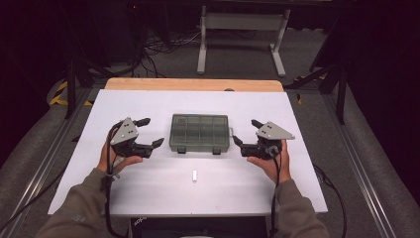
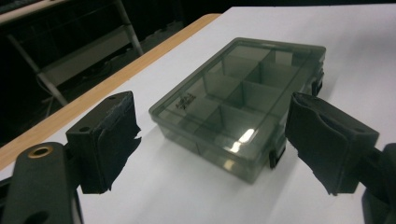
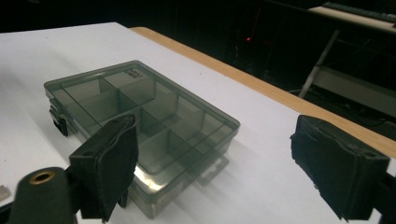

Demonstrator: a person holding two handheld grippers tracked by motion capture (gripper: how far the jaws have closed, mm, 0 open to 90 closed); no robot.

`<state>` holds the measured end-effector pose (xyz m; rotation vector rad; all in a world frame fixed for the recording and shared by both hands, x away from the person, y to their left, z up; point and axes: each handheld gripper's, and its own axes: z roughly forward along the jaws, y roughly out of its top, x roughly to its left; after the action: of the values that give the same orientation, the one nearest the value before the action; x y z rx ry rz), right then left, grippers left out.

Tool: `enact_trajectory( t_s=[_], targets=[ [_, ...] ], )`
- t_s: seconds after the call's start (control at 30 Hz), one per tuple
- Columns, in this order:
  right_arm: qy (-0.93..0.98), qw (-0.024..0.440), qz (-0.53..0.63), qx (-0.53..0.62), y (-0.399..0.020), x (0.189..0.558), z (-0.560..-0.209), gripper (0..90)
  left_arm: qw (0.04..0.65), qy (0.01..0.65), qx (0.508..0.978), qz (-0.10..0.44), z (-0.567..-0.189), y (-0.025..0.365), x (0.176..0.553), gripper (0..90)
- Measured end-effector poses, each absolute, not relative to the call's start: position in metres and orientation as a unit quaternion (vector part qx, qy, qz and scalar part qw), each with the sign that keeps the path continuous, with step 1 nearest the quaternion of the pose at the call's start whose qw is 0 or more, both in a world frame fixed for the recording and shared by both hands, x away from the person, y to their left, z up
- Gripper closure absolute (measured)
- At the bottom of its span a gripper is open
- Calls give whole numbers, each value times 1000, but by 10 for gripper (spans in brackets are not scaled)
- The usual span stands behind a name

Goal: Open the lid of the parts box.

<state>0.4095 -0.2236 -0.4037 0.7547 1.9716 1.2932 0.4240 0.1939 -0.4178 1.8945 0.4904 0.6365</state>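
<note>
A closed translucent grey compartment box [image 1: 199, 132] lies flat in the middle of the white tabletop [image 1: 148, 101], its two black latches facing the person. My left gripper [image 1: 154, 131] hovers just left of the box, held in a hand, jaws wide apart with nothing between them. My right gripper [image 1: 244, 131] mirrors it just right of the box, also open and empty. In the left gripper view the box [image 2: 238, 93] lies ahead between the spread jaws of that gripper [image 2: 212, 128]. In the right gripper view the box [image 3: 140, 112] lies ahead and left of that gripper [image 3: 219, 156]. Neither gripper touches the box.
A small white piece [image 1: 194, 175] lies on the table in front of the box, and sits at the lower left edge of the right gripper view [image 3: 3, 191]. A wooden strip [image 1: 193, 84] borders the table's far edge. A metal stand [image 1: 242, 22] and cables occupy the floor behind.
</note>
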Motion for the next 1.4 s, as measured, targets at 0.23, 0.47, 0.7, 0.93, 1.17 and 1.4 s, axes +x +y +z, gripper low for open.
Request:
enact_trajectory(
  t_s=[0.23, 0.47, 0.7, 0.93, 1.17, 1.4],
  targets=[
    [781, 289, 469, 294, -204, 434, -414, 225, 501, 206, 810, 225, -433, 172, 447, 209],
    [807, 261, 452, 278, -198, 436, -427, 275, 456, 197, 849, 177, -453, 166, 456, 269],
    [833, 226, 425, 273, -207, 435, -443, 349, 399, 193, 883, 152, -463, 175, 453, 382],
    [853, 199, 400, 268, -206, 437, -453, 470, 378, 184, 895, 147, -469, 171, 455, 481],
    [860, 191, 397, 258, -201, 436, -455, 545, 367, 173, 901, 150, -470, 165, 455, 580],
    [859, 192, 399, 258, -202, 437, -456, 565, 364, 171, 904, 149, -471, 163, 456, 630]
  ],
)
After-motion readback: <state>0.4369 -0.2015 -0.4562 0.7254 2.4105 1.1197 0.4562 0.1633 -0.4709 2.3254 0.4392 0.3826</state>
